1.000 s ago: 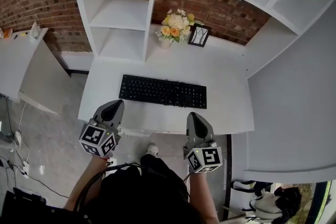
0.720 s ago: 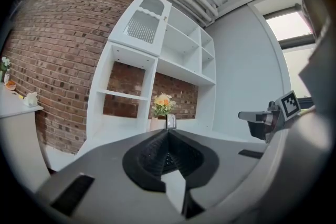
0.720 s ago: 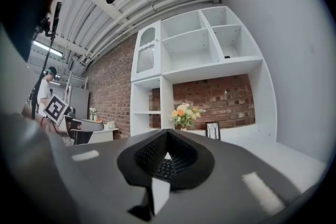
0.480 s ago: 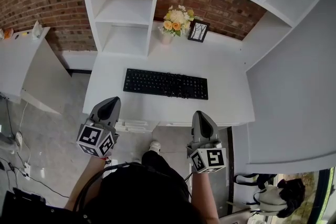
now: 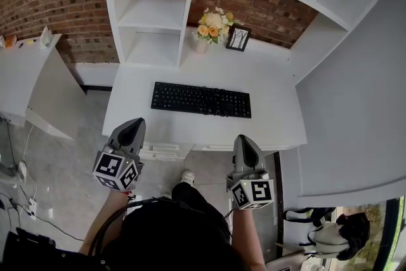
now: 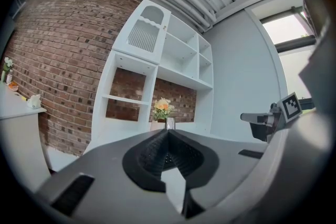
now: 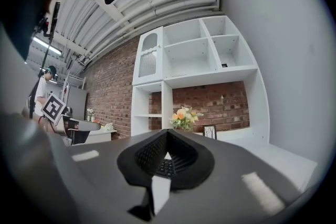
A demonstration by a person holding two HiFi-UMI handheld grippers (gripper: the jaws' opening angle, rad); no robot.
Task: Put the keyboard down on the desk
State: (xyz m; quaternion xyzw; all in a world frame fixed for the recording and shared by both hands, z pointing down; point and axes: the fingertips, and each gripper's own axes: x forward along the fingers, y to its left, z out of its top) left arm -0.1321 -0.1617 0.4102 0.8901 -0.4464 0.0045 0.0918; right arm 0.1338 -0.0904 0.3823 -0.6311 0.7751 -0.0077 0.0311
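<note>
The black keyboard (image 5: 201, 100) lies flat on the white desk (image 5: 269, 120), square to its front edge, with nothing touching it. My left gripper (image 5: 134, 125) is at the desk's front left edge, shut and empty. My right gripper (image 5: 243, 140) hangs at the front edge below the keyboard's right end, also shut and empty. In the left gripper view the left gripper (image 6: 168, 131) has its jaws closed, and the right gripper (image 6: 265, 118) shows beside it. In the right gripper view the right gripper (image 7: 167, 131) is closed too, and a strip of the keyboard (image 7: 166, 166) shows through a small gap.
A vase of flowers (image 5: 212, 28) and a small picture frame (image 5: 240, 39) stand at the back of the desk. A white shelf unit (image 5: 152, 9) rises at the back left. A white side table (image 5: 28, 76) is at the left, and a white panel (image 5: 355, 111) at the right.
The keyboard stays put on the desk. Both grippers stay shut and have moved only slightly near the front edge, as the head view has shifted a little.
</note>
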